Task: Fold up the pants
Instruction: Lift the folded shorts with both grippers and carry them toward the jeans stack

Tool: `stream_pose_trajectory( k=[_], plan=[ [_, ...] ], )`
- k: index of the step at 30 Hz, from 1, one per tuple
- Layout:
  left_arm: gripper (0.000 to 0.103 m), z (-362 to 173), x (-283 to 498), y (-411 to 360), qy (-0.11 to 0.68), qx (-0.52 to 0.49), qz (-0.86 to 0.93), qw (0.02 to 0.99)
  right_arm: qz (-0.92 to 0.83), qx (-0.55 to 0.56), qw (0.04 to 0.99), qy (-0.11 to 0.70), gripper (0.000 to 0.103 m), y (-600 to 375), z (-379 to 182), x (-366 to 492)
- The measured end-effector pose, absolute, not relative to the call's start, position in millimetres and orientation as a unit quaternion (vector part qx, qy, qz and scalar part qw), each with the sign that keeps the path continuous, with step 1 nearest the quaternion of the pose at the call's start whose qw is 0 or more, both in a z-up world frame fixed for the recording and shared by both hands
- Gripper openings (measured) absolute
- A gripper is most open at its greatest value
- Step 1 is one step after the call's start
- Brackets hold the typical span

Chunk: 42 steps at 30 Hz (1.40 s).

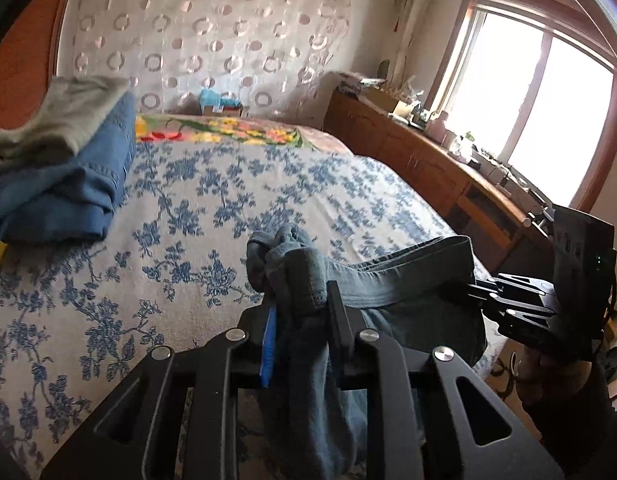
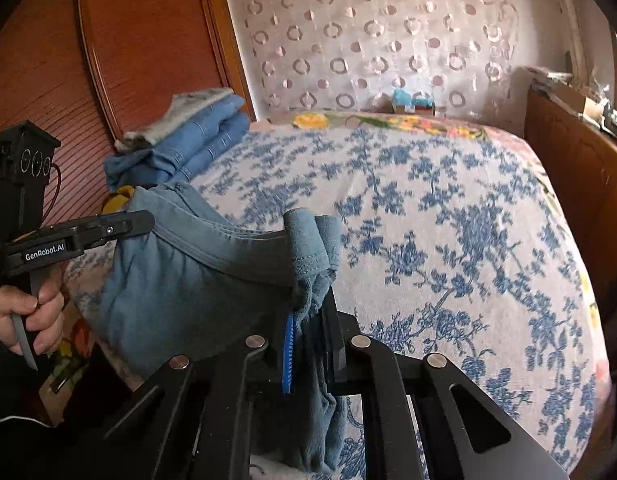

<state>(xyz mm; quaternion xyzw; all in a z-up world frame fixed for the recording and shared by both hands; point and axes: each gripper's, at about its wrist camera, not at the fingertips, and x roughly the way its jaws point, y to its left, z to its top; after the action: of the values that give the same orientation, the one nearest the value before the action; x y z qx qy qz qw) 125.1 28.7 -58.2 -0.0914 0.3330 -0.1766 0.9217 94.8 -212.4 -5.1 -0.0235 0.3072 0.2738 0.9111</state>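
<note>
A pair of grey-blue pants (image 1: 404, 280) hangs between my two grippers above the near edge of the bed. My left gripper (image 1: 304, 304) is shut on one end of the waistband; bunched cloth fills its jaws. The right gripper (image 1: 472, 292) shows at the right of this view, pinching the other end. In the right wrist view my right gripper (image 2: 312, 304) is shut on bunched waistband cloth of the pants (image 2: 196, 272), and the left gripper (image 2: 148, 220) holds the far end at the left. The waistband is stretched taut; the legs hang down out of view.
The bed (image 1: 268, 184) has a white cover with blue flowers. A stack of folded blue and grey clothes (image 1: 64, 176) lies at its far left, also in the right wrist view (image 2: 188, 140). A wooden cabinet (image 1: 428, 156) with clutter runs along the right under the window.
</note>
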Motion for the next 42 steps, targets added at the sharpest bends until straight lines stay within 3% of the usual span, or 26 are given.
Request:
stream_pose_trajectory(
  k=[23,42],
  plan=[
    [0.022,17.6,107.7,41.5,0.245,-0.067,-0.160,0.954,0.297,-0.054,0.929,0.213,0.011,-214.7,69.3,66.9],
    [0.022,60.2,142.5,97.1,0.221,-0.058,-0.091,0.969,0.359,-0.081,0.914,0.171,0.011,-172.8,94.1,162.6]
  ],
)
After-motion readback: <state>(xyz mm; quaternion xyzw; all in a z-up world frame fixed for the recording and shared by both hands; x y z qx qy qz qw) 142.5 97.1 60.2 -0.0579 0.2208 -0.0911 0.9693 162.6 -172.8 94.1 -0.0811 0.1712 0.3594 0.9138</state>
